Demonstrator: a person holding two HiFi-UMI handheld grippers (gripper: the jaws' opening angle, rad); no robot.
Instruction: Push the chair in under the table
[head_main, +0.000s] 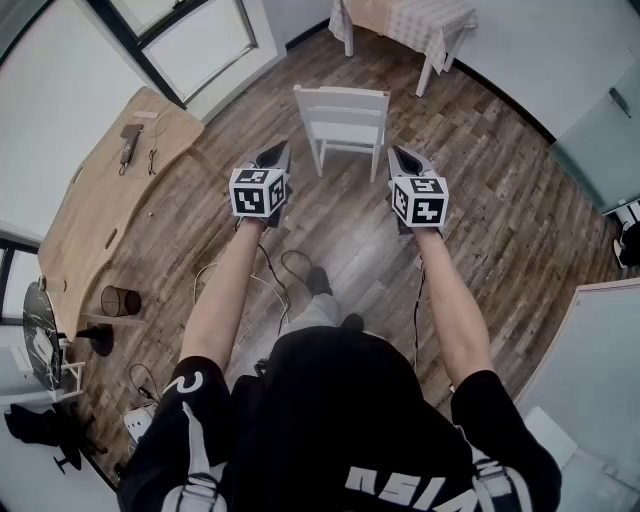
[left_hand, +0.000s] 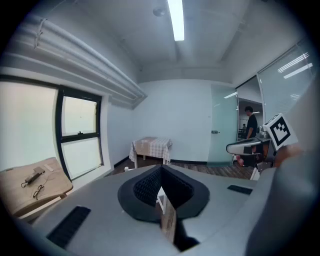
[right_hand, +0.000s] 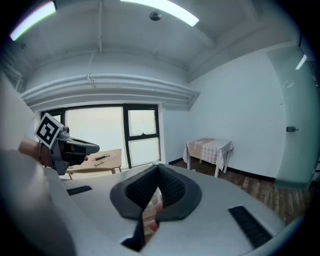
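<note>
1. Both hands are out in front of me. The left claw (head_main: 279, 153) is pinched fully closed with nothing in it, and the right claw (head_main: 402, 158) is the same: pads together, empty.
2. The chair (head_main: 342, 122), white and slat-backed, stands on the wood floor (head_main: 500, 200) just ahead of the two claws and between their lines. Neither claw touches it yet. Its back seems to face me.
3. The checked-cloth worktop (head_main: 405, 22) sits against the far wall, well apart from the chair and a little to its right. The chair is nowhere near tucked under, so my judgement is that the push has not begun.
4. Risk: closed claws give only narrow tips to press with. If they are set on a rounded rail or a slat, they could skate off sideways.
5. Risk: pushing high on the back could tip the chair forward if its front legs catch on a plank seam. A lower contact looks safer.
6. Risk: uneven pressure from left and right would swing the chair. Because the worktop lies off to the right, a skewed chair may strike a leg instead of sliding between the legs.
7. Risk: the hanging cloth could snag on the seat or drag along with it.
8. Risk: loose cables (head_main: 285, 268) lie on the floor by my feet, a trip hazard as I step forward.
9. A wooden worktop (head_main: 95, 215) runs along my left. It is not the one in line with the chair, and drifting that way would be a mistake.
</note>
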